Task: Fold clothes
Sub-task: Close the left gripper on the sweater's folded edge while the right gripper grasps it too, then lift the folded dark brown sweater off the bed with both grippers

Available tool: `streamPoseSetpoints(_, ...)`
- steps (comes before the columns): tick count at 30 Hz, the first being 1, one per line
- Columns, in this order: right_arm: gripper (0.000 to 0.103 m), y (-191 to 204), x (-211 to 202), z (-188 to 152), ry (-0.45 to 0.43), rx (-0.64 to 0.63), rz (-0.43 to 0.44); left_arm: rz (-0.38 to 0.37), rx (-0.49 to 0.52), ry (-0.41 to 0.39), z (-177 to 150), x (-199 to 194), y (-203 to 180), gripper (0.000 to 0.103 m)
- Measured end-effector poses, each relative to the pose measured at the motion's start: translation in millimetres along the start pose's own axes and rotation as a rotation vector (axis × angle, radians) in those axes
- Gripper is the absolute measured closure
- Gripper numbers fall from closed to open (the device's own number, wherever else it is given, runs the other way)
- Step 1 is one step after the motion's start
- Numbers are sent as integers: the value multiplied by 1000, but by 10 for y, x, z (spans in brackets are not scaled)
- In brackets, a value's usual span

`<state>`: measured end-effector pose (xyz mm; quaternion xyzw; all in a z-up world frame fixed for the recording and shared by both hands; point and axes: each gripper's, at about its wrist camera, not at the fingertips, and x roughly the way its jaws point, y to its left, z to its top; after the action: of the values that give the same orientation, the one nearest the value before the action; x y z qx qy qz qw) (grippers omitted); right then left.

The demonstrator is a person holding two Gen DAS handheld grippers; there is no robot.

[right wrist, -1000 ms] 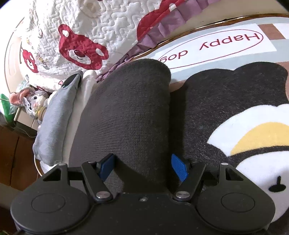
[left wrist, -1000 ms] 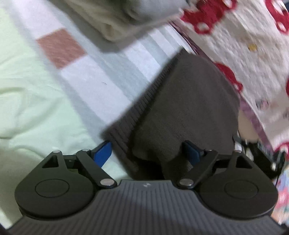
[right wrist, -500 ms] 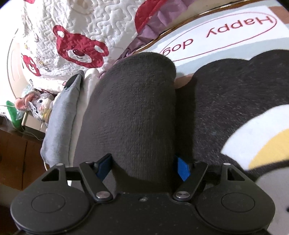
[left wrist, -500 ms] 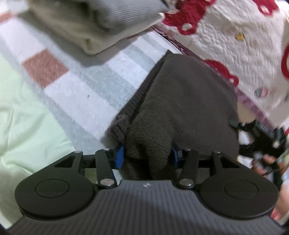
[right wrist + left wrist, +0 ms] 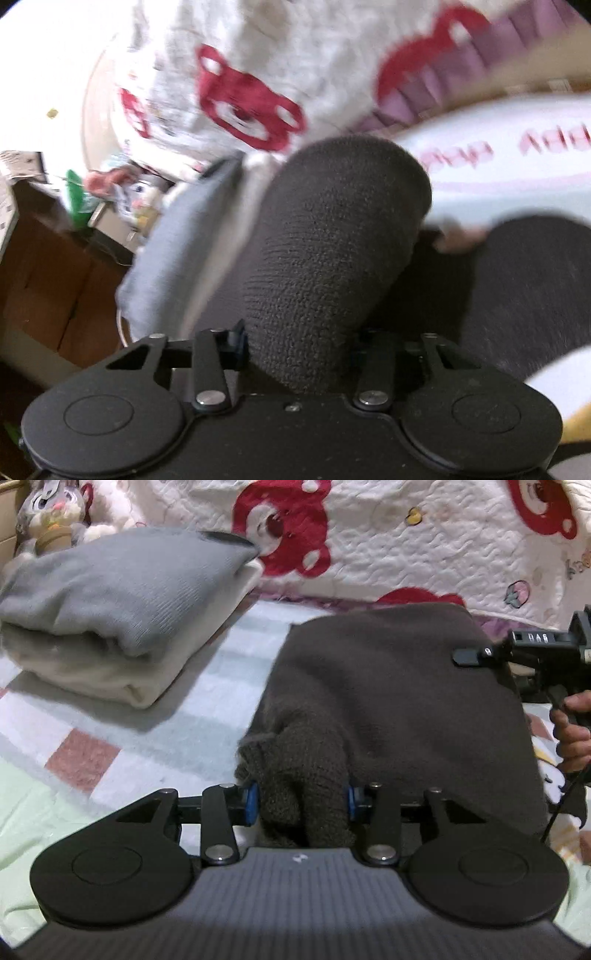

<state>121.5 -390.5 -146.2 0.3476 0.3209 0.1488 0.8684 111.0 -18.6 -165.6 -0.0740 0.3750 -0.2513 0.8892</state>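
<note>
On striped mat | we are pinching bunched corner of dark brown sweater [image 5: 399, 686] in left gripper [image 5: 300, 805], jaws nearly closed | right gripper [image 5: 297, 345] is clamping folded edge | 2 folded garments [image 5: 110, 602] are lying just left.

A white quilt [image 5: 424, 542] printed with red bears hangs along the back, a purple frill [image 5: 436, 99] at its lower edge; a stuffed rabbit toy [image 5: 48, 513] sits at the far left beside it; the surface below is a striped mat [image 5: 207, 716] in pale grey and white with a dull red square [image 5: 81, 758] and a pale green patch [image 5: 26, 812]; from the right wrist, a rug [image 5: 535, 280] shows a dark shape under blurred pink lettering [image 5: 517, 144]; brown cardboard boxes [image 5: 44, 273] and a green item [image 5: 77, 199] stand at left, blurred.
</note>
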Motion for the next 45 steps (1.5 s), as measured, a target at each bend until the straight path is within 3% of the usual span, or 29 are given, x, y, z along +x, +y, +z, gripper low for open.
streamPoseSetpoints(10, 61, 455, -226, 646, -131, -238, -82, -72, -37, -112, 573, 75, -296, 64)
streamPoseSetpoints(13, 61, 223, -240, 706, -143, -211, -150, -109, -187, -23, 538, 430, -141, 64)
streamPoseSetpoints(15, 61, 9, -165, 663, -96, -189, -215, -125, -297, 50, 451, 685, -10, 64)
streamPoseSetpoints(17, 60, -210, -80, 598, -37, -147, -277, -117, -324, 72, 306, 771, 83, 62)
streamPoseSetpoints(24, 55, -455, -148, 562, -29, -29, -223, -206, -374, 68, 243, 769, 238, 57)
streamPoseSetpoints(27, 51, -483, -128, 554, -14, 9, -209, -155, -408, 46, 228, 822, 302, 53)
streamPoseSetpoints(30, 50, -508, -106, 549, 1, 44, -198, -121, -342, 31, 182, 823, 262, 52)
streamPoseSetpoints(38, 46, -523, -136, 602, 70, 79, -211, -182, -557, 57, 89, 881, 495, 47)
streamPoseSetpoints(45, 41, -681, -124, 497, 90, 165, -194, -157, -555, 56, 81, 894, 426, 46)
